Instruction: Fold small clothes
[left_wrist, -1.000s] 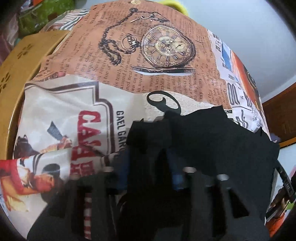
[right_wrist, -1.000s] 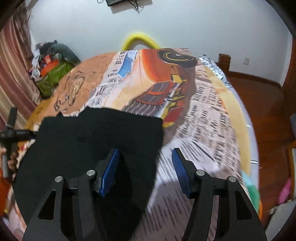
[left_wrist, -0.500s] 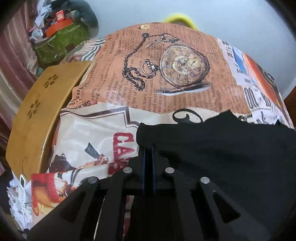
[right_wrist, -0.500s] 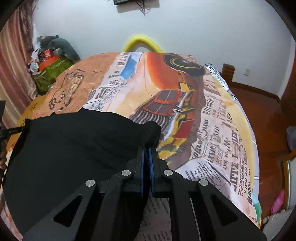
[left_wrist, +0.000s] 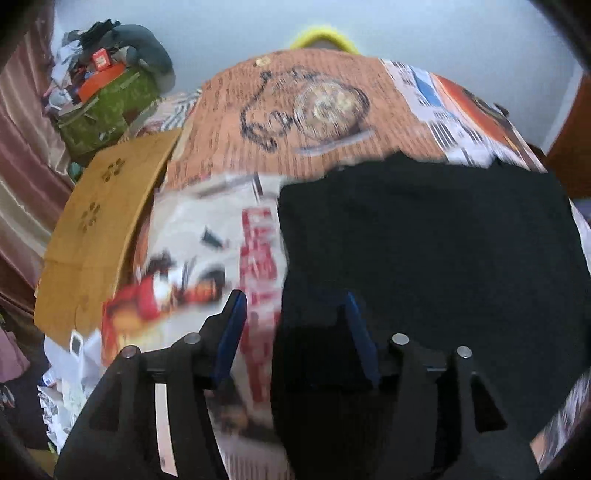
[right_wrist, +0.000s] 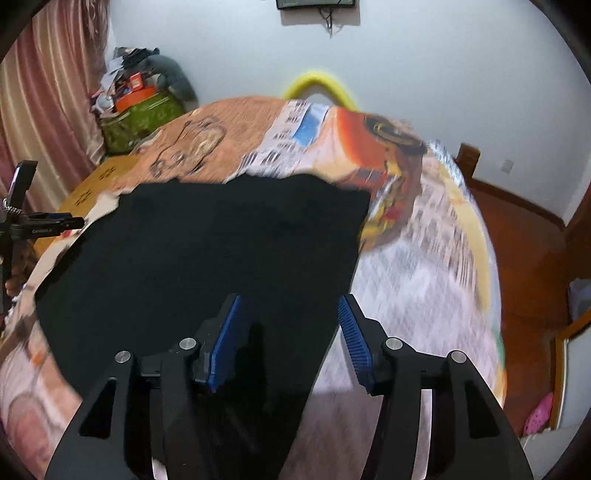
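Note:
A black garment (left_wrist: 424, 251) lies spread flat on the printed tablecloth (left_wrist: 295, 110). In the left wrist view my left gripper (left_wrist: 293, 315) hangs over the cloth's near left edge. Its jaws are opening; the garment's edge runs between the blue pads (left_wrist: 232, 321) and neither pad presses on it. In the right wrist view the same garment (right_wrist: 221, 251) fills the middle. My right gripper (right_wrist: 288, 317) hovers over its near right edge, jaws opening, pads clear of the fabric. The left gripper's body (right_wrist: 40, 225) shows at the far left of that view.
A wooden board (left_wrist: 99, 229) lies off the table's left side. Behind it stands a green bag (left_wrist: 107, 107) piled with clutter, beside a curtain. A yellow arc (right_wrist: 321, 83) rises behind the table. Wooden floor (right_wrist: 524, 240) lies to the right.
Both grippers, shut on the garment's near corners half a second ago, have opened and drawn back and up. The garment now lies flat, released.

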